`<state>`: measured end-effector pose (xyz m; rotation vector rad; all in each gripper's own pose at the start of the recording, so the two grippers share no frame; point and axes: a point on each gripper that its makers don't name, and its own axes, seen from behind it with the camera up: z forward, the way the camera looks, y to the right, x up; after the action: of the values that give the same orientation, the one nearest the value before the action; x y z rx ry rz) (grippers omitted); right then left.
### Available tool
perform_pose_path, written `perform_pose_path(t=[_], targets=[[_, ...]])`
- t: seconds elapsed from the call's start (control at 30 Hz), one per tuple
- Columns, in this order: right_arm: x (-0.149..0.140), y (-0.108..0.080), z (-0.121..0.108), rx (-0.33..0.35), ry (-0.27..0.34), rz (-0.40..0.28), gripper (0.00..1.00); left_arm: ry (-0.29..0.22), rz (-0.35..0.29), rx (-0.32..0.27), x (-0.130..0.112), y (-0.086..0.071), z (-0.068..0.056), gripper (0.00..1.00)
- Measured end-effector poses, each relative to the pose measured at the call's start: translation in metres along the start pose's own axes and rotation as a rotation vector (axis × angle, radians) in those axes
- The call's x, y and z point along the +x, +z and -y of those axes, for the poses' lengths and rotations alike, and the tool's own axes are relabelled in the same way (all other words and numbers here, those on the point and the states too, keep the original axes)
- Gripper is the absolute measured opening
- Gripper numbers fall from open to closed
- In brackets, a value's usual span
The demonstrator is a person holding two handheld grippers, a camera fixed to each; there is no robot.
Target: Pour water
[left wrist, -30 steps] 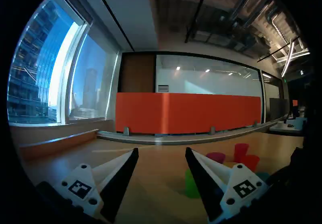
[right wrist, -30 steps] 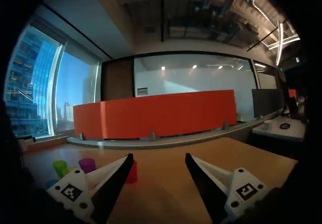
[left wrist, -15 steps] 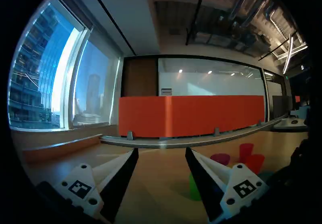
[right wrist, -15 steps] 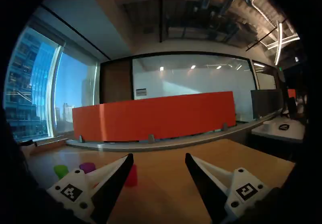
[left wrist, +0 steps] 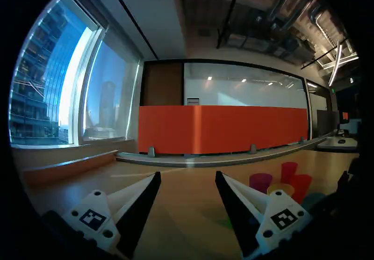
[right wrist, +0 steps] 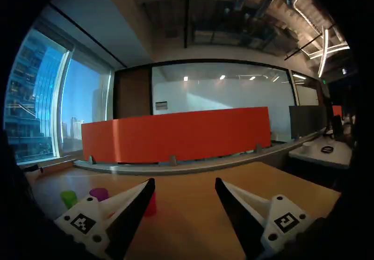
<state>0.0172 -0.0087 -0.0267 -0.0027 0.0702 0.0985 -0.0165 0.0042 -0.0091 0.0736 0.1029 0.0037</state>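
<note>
Left gripper [left wrist: 187, 176] and right gripper [right wrist: 184, 181] are spread, gripping nothing, each finger bearing a coded square marker [left wrist: 92, 219]; purple cup [left wrist: 260, 181] and red cup [left wrist: 288, 171] stand upright on the wooden table [left wrist: 184, 222], contents hidden

Window [left wrist: 56, 82] daylight, dim foreground (perhaps underexposed)

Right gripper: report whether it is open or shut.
Open. The right gripper has its two fingers spread wide, with bare wooden table between them and nothing gripped.
</note>
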Motion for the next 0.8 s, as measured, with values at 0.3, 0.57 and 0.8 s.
perform_pose_path(t=[0.3, 0.57, 0.8], targets=[[0.001, 0.000, -0.007, -0.011, -0.008, 0.001, 1.00, -0.017, 0.036, -0.008, -0.014, 0.004, 0.001, 0.86], [0.004, 0.000, -0.011, -0.014, -0.001, -0.002, 1.00, -0.007, 0.057, -0.008, -0.022, 0.006, 0.001, 0.86], [0.007, -0.001, -0.009, -0.012, -0.006, -0.004, 1.00, 0.009, 0.075, -0.010, -0.027, 0.007, 0.002, 0.86]])
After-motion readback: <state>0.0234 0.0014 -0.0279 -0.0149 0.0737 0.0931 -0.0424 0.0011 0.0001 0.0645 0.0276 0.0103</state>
